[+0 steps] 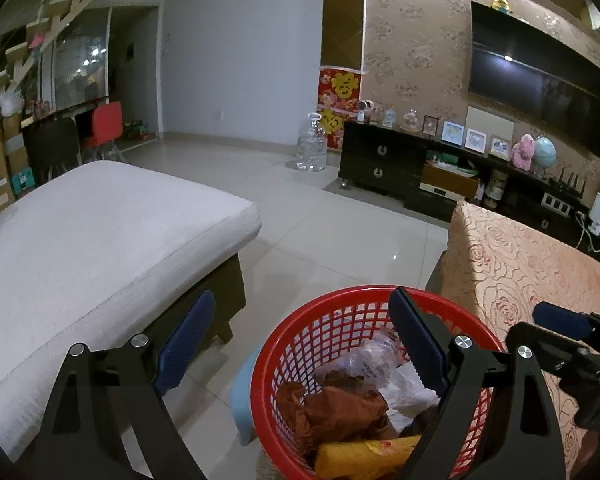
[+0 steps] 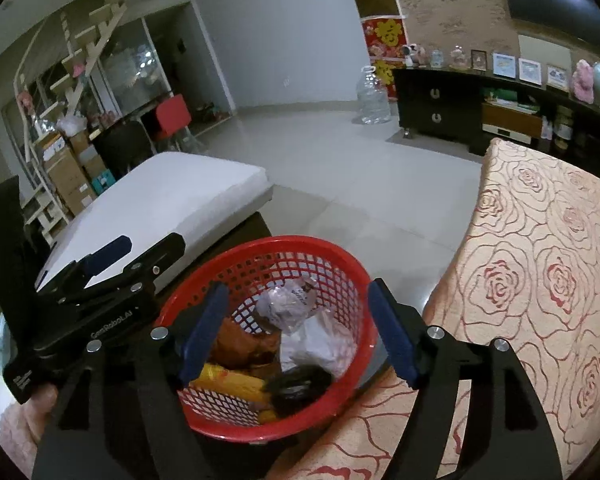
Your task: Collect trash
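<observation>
A red mesh basket [image 1: 300,322] [image 2: 342,264] stands low between the two grippers on a light-blue stool [image 1: 242,396]. In it lie a brown crumpled bag [image 1: 340,404], a yellow wrapper [image 1: 364,454] [image 2: 228,382], clear plastic [image 2: 288,304], white paper [image 2: 320,346] and a dark, blurred item [image 2: 300,388]. My left gripper [image 1: 302,344] is open over the basket's left side, with nothing between its blue pads. My right gripper [image 2: 300,322] hangs open above the trash, its pads touching nothing. One of its pads [image 1: 560,320] shows at the right of the left wrist view.
A pale cushioned seat [image 1: 100,240] lies to the left of the basket. A table under a rose-patterned cloth [image 1: 520,276] is to its right. Tiled floor [image 1: 340,220] stretches ahead to a dark TV cabinet [image 1: 384,164] and a large water bottle [image 1: 311,148].
</observation>
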Demonstrator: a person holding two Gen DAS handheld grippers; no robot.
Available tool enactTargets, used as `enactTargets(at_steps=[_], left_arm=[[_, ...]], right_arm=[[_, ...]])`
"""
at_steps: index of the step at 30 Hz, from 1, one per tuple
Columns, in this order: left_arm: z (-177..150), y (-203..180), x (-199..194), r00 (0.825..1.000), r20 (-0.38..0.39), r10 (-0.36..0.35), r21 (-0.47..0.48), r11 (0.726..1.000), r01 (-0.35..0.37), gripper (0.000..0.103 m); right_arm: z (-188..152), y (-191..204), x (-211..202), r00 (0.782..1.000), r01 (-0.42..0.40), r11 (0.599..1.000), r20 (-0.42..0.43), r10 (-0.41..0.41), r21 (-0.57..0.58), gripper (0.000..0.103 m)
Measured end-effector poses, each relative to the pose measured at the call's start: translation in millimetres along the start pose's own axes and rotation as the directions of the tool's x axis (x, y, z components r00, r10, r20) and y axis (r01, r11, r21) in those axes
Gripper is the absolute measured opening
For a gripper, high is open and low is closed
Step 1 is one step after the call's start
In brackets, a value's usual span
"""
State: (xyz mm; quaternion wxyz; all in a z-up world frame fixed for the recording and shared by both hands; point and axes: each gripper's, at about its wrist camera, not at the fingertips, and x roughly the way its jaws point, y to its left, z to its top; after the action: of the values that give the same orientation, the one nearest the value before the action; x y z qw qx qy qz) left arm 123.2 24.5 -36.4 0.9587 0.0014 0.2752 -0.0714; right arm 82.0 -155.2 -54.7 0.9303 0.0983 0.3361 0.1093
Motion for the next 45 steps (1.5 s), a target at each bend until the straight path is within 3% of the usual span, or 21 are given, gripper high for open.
enactTargets(at_steps=[7,12,21,30,45], left_arm=[[-3,-1,-7,1.0,0.012,-0.007,-0.019,1.0,0.007,0.091],[-4,-7,-18,0.999,0.043,0.007,0.003,1.0,-0.008,0.092],[-15,-13,-48,0.999,0.041,0.005,0.044,0.999,-0.006,0.093],[-25,-14,-88,0.999,0.042,0.007,0.093,0.996,-0.011,0.095],[-40,-21,-118,0.999,0.038,0.012,0.126,0.992,-0.017,0.095]], right_arm=[[-12,-8,-27,0.997,0.058,0.998,0.058,-0.059,0.029,0.09],[-27,-1,-45,0.99,0.118,0.993,0.083,-0.117,-0.006,0.096],[-41,20,-75,0.979,0.181,0.982,0.103,-0.175,-0.048,0.096],[-53,23,-95,0.973,0.196,0.98,0.126,-0.193,-0.017,0.096],[-69,35,-123,0.965,0.208,0.978,0.168,-0.203,-0.012,0.096]])
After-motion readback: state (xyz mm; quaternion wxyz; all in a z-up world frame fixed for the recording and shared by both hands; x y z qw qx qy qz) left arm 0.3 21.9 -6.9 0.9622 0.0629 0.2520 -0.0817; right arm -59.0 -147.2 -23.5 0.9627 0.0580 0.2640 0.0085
